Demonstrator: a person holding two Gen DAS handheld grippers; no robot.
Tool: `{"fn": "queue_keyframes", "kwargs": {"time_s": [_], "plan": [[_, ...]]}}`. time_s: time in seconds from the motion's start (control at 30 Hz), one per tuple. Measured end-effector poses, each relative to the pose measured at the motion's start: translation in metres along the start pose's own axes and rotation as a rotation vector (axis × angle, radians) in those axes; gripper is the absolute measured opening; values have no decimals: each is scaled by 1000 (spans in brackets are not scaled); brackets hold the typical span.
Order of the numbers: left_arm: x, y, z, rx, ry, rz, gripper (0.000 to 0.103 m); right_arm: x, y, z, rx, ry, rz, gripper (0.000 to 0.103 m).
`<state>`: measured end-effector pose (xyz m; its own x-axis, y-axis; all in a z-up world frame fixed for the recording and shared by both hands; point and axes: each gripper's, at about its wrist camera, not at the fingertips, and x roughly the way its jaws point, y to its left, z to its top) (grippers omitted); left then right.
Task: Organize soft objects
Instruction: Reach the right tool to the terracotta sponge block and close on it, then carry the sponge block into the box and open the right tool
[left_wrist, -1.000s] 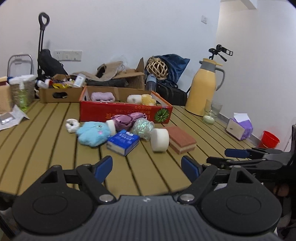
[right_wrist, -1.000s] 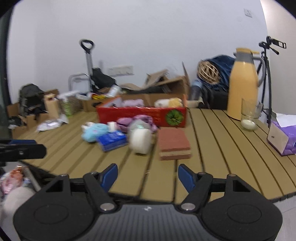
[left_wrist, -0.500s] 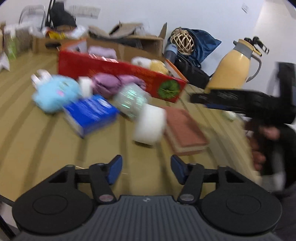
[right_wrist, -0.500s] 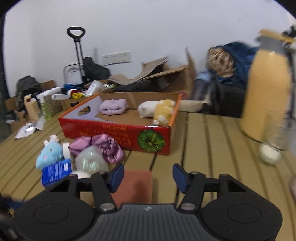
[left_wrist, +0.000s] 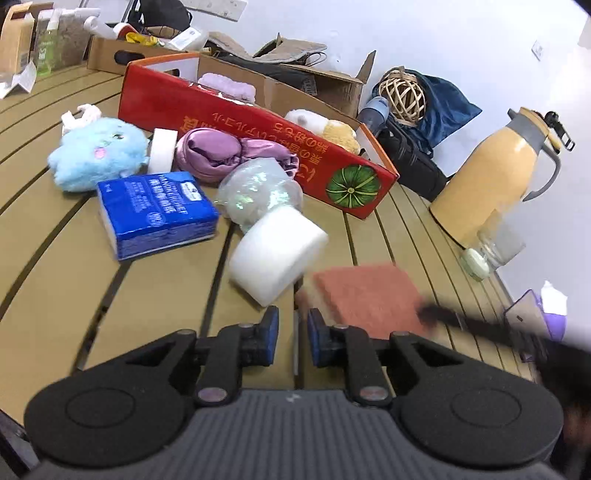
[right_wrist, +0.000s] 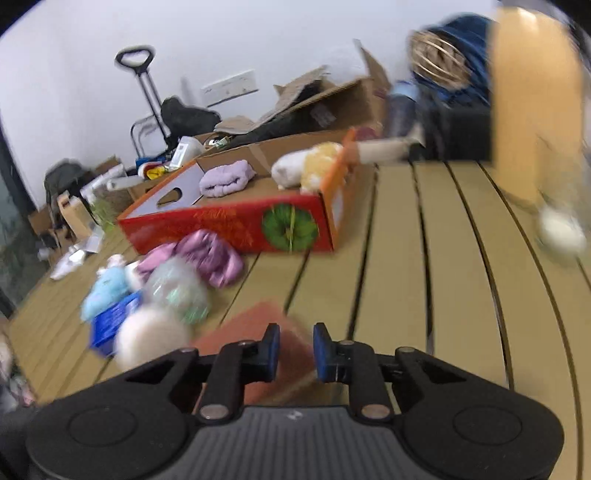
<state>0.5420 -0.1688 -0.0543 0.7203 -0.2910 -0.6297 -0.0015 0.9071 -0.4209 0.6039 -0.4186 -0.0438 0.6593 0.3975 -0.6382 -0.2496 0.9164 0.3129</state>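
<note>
Now: sponge (left_wrist: 365, 295) on bench (left_wrist: 55, 266) beside white roll (left_wrist: 277, 254), near red box (left_wrist: 255, 136) | my right gripper (right_wrist: 295, 345) over it, left gripper (left_wrist: 291, 332) close, both jaws nearly closed, empty | risk: too narrow, I'd shove it.

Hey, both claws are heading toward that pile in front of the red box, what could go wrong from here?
1. The right claw is over the sponge, its jaws nearly closed; they may be too narrow to take it.
2. The foam roll lies on its side against the sponge and could roll if nudged.
3. The glass and flask stand just beyond; a wide swing might tip them.
</note>
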Motion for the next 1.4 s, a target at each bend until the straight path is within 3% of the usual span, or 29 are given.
{"fn": "queue_keyframes", "kwargs": {"time_s": [0.1, 0.17, 0.23, 0.4, 0.43, 0.53, 0.6, 0.8, 0.9, 1.07, 1.4], "plan": [[-10, 7, -1, -6, -24, 1, 18, -38, 16, -48, 55, -46, -4, 23], [-17, 13, -1, -32, -24, 0, 19, -54, 25, -68, 74, -63, 49, 24], [-25, 17, 0, -56, -27, -27, 21, -68, 30, -76, 73, -103, 31, 26], [-28, -8, 9, 49, -45, -160, 32, -67, 10, -65, 142, -143, -2, 33], [-24, -16, 11, 81, -58, -160, 37, -62, 8, -64, 164, -141, 2, 33], [0, -35, 19, 174, -27, -151, 39, -49, 3, -65, 244, -154, 50, 33], [14, -44, 23, 228, -17, -115, 42, -40, 1, -65, 290, -159, 32, 33], [37, -37, 34, 207, 34, -136, 43, -25, -19, -59, 339, -171, -11, 36], [41, -33, 34, 170, 87, -187, 41, -21, -25, -54, 352, -169, 3, 36], [37, -33, 34, 156, 98, -196, 38, -15, -21, -53, 354, -163, 9, 34], [-18, -39, 26, 191, -12, -297, 38, -56, 6, -56, 290, -212, -41, 34]]}}
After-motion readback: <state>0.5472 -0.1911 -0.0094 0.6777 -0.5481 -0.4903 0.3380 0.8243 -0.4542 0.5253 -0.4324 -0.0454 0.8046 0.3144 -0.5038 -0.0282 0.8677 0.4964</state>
